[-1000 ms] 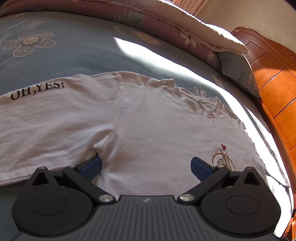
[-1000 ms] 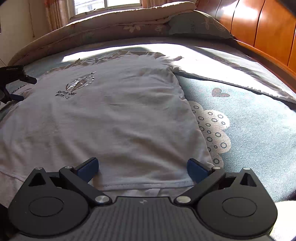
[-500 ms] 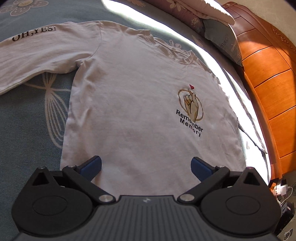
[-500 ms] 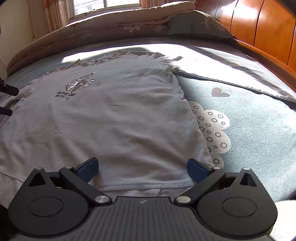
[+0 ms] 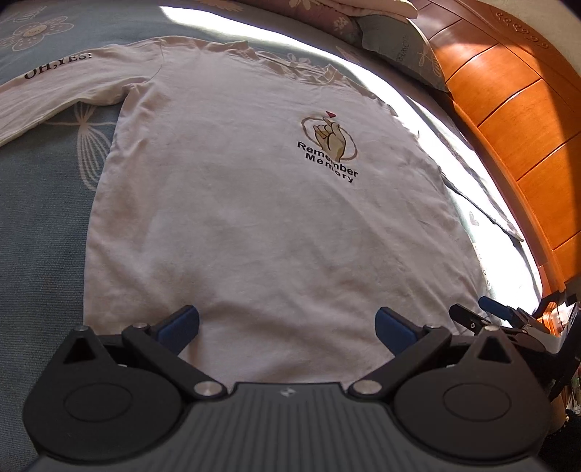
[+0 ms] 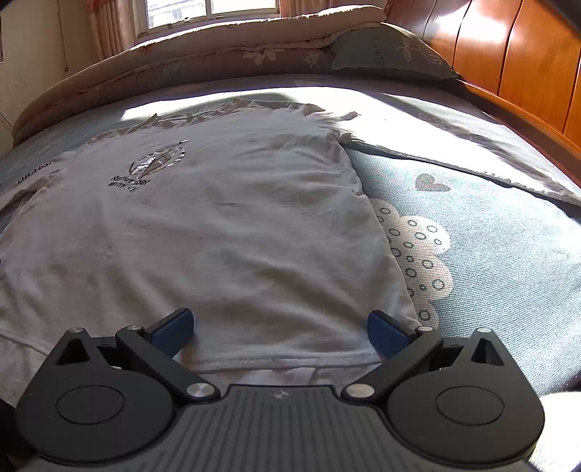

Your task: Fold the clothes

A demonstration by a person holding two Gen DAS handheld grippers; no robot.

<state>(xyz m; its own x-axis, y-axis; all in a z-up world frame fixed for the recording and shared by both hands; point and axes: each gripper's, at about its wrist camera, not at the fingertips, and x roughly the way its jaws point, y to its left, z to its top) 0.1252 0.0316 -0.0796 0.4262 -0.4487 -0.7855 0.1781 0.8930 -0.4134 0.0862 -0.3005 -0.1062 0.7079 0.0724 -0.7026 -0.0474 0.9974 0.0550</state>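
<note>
A white long-sleeved shirt [image 5: 254,203] lies face up and spread flat on the bed [image 5: 40,218], its printed chest emblem [image 5: 328,143] toward the pillow [image 5: 395,47] and headboard [image 5: 526,138], with no fold yet made in it; by the look of things the job has barely begun. One sleeve [image 5: 61,90], lettered in black, stretches straight out from the shirt on the side away from the headboard, while the other sleeve cannot be made out clearly in either view. The body is smooth apart from light wrinkles, so what is left appears to be the whole sequence: sleeves in, sides over, hem up. The left gripper [image 5: 287,325] is poised high above the shirt's lower half, looking down its length toward the collar, its blue fingers [image 5: 179,325] spread wide and holding nothing. The right gripper [image 6: 279,328] sits low at the shirt's hem [image 6: 283,361], aimed along the cloth toward the quilt [image 6: 203,47] and window [image 6: 210,11] beyond, its fingers [image 6: 174,326] likewise wide apart with cloth between them but none gripped. Seen from the left wrist, the right gripper [image 5: 488,314] shows at the hem corner nearest the headboard. Whether its fingers touch the cloth cannot be told.
</note>
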